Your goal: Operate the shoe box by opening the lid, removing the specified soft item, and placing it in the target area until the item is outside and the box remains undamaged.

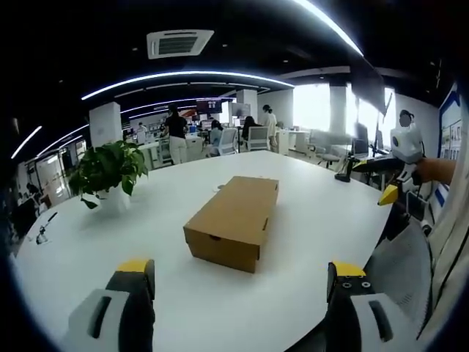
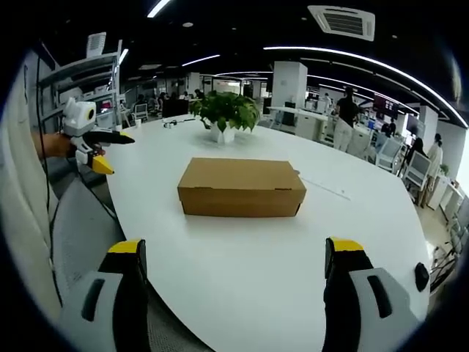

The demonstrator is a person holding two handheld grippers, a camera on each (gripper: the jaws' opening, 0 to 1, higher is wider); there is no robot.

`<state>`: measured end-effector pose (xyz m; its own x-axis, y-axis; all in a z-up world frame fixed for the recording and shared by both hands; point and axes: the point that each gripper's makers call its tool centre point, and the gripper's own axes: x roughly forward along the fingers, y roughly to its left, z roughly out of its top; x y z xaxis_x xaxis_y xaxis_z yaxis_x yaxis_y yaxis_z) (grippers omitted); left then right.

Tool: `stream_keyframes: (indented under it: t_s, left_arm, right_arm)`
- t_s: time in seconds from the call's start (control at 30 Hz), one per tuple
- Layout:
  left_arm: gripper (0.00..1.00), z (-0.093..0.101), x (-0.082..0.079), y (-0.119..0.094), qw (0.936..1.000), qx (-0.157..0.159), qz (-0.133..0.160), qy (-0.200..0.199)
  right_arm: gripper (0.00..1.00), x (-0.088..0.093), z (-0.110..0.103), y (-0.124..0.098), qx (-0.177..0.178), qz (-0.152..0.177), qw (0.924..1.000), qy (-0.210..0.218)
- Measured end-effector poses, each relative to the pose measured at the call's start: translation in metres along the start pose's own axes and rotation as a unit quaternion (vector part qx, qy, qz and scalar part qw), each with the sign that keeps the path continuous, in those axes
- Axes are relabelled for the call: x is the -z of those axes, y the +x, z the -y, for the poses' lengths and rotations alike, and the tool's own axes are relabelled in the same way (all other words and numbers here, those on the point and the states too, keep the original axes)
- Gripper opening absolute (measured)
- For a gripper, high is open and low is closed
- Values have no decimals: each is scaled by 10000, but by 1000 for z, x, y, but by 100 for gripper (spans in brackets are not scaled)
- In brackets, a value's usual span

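My left gripper [image 1: 240,282] has its jaws spread wide, nothing between them. My right gripper [image 2: 239,260] is spread just as wide and holds nothing. Each shows at the edge of the other's view, held in my hand [image 1: 438,170] out beside the body.

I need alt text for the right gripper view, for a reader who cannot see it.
A closed brown cardboard shoe box lies on a white oval table, apart from the open right gripper in the foreground. Behind it stands a green potted plant, and the left gripper enters at the left edge.
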<state>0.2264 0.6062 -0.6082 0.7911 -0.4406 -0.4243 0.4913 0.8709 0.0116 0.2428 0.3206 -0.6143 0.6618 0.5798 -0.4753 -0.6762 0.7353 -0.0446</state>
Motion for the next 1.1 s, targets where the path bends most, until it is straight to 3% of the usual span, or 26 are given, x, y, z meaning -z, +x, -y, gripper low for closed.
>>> stream_keyframes:
  t_s: [1.1]
  left_arm:
    - [100, 0, 9, 11, 9995, -172, -254, 52]
  right_arm:
    - [96, 9, 15, 7, -150, -57, 9998, -80]
